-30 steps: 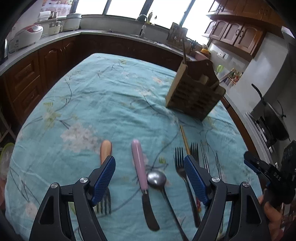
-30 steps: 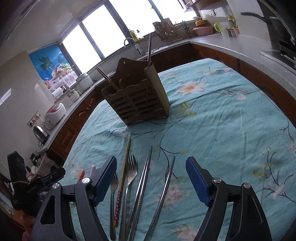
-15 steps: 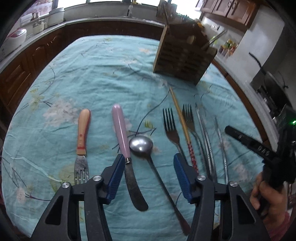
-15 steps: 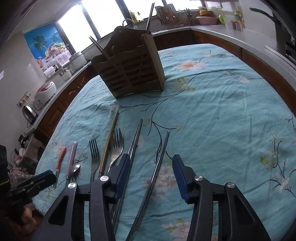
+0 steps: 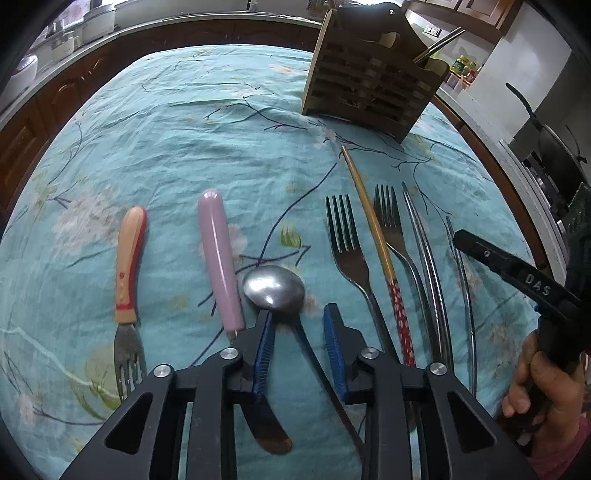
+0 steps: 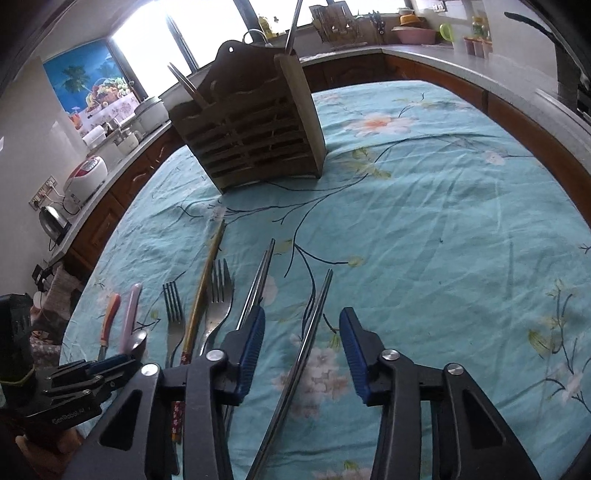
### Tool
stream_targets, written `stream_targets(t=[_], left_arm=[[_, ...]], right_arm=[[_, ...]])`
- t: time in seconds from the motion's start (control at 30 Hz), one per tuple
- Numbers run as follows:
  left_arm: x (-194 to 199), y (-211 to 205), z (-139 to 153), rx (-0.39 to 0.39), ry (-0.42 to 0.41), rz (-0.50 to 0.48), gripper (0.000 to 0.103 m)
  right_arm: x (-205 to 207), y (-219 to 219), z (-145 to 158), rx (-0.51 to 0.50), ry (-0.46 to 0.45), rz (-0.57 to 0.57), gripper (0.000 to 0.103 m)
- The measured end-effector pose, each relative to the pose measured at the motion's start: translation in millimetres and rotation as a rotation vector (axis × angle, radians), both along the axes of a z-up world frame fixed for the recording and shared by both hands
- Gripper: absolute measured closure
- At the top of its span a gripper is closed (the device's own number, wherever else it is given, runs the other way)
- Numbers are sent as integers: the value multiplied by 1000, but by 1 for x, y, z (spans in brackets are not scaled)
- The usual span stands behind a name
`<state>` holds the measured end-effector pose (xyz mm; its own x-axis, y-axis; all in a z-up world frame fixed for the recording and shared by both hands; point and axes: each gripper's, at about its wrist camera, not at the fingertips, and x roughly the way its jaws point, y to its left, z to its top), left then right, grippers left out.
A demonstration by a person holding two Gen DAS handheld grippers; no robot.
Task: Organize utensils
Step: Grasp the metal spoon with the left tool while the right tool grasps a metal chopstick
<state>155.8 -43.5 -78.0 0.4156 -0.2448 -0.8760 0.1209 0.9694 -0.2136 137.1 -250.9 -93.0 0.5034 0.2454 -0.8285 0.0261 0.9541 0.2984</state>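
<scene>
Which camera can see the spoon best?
The left wrist view: the spoon lies whole in front, its bowl shiny, its handle running between the open left gripper fingers. The right wrist view shows only a bit of the spoon's bowl at the far left edge.

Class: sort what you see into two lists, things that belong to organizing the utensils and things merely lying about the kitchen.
Job: spoon, pink knife, small fork, two forks, chopsticks, wooden holder, left gripper, right gripper.

Lying about: rice cooker, kettle, pan, pink bowl.
</scene>
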Motion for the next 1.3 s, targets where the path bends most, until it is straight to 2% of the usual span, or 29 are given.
stream_targets(t=[0.17, 0.3, 0.37, 0.43, 0.7, 1.3], left_arm=[[8, -1, -1, 8, -1, -2, 94], [10, -2, -2, 1, -4, -12, 98], [11, -3, -1, -5, -5, -18, 99], [12, -2, 1, -16, -7, -21, 100], [7, 7, 17, -53, -50, -13, 102], [-11, 25, 44, -90, -114, 7, 102]], right_arm=[[12, 5, -8, -45, 20, 7, 74], [20, 9, -10, -83, 23, 16, 79], [24, 9, -11, -107, 24, 17, 90], [26, 7, -11, -105, 26, 16, 96], [22, 0, -2, -47, 0, 10, 97], [10, 6, 30, -2, -74, 3, 98]])
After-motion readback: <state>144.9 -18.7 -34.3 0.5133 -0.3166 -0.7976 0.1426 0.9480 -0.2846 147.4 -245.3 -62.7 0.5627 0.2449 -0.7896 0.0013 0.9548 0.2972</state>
